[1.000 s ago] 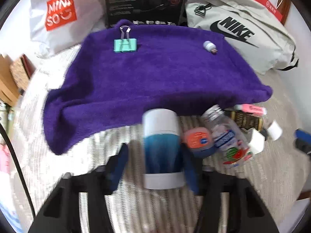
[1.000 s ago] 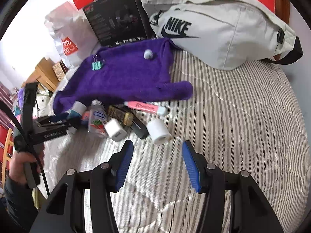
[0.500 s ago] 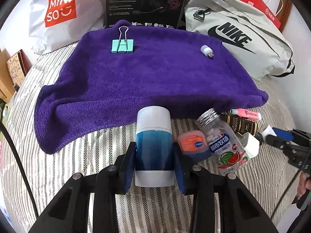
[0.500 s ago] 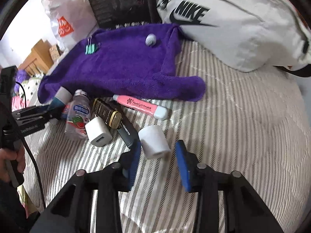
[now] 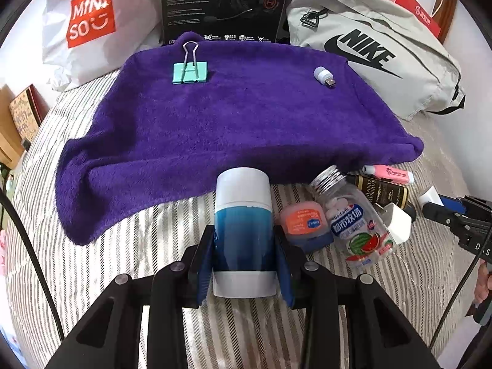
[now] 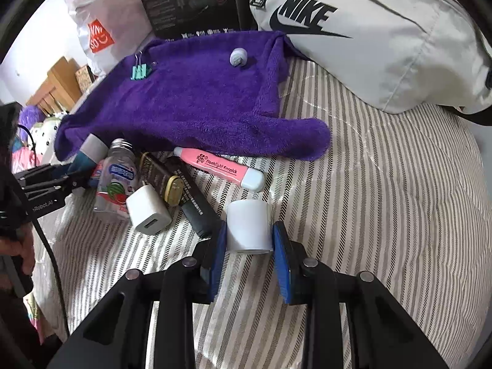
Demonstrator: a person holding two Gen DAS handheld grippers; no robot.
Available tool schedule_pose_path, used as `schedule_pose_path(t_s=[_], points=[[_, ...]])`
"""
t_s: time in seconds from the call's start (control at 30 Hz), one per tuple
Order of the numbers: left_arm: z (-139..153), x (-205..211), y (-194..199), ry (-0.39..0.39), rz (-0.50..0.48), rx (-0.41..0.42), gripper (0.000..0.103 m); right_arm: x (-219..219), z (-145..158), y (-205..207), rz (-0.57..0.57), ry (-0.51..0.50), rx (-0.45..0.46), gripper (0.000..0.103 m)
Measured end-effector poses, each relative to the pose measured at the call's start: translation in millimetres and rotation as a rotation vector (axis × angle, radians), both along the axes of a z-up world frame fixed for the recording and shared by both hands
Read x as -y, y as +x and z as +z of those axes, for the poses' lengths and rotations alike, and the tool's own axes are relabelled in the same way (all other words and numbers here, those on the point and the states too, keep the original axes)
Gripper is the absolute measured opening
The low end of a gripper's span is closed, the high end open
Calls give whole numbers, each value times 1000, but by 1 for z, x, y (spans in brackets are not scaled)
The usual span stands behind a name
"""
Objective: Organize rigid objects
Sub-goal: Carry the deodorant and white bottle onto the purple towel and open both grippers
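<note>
2 claws, each gripping 1 container.

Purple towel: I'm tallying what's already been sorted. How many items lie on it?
2. A teal binder clip lies near the purple towel's far left; a small white USB plug near its far right. The rest lie off it, on the striped bedding.

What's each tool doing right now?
Left tool: shut on the blue-and-white plastic stick.
Right tool: just been closing, shut on the small white cylinder.
</note>
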State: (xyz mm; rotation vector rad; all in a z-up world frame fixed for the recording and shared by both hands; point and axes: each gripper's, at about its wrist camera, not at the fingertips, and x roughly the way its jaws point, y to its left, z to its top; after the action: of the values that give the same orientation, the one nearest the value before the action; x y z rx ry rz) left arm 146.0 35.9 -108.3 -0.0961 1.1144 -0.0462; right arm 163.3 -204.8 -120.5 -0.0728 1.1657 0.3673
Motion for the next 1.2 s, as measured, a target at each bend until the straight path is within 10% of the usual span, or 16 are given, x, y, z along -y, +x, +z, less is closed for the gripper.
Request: schedule_pose_path(t_s=[1.2], points=[[59, -61, 31, -42, 57, 91, 34, -36, 52, 32, 83, 26, 73, 30]])
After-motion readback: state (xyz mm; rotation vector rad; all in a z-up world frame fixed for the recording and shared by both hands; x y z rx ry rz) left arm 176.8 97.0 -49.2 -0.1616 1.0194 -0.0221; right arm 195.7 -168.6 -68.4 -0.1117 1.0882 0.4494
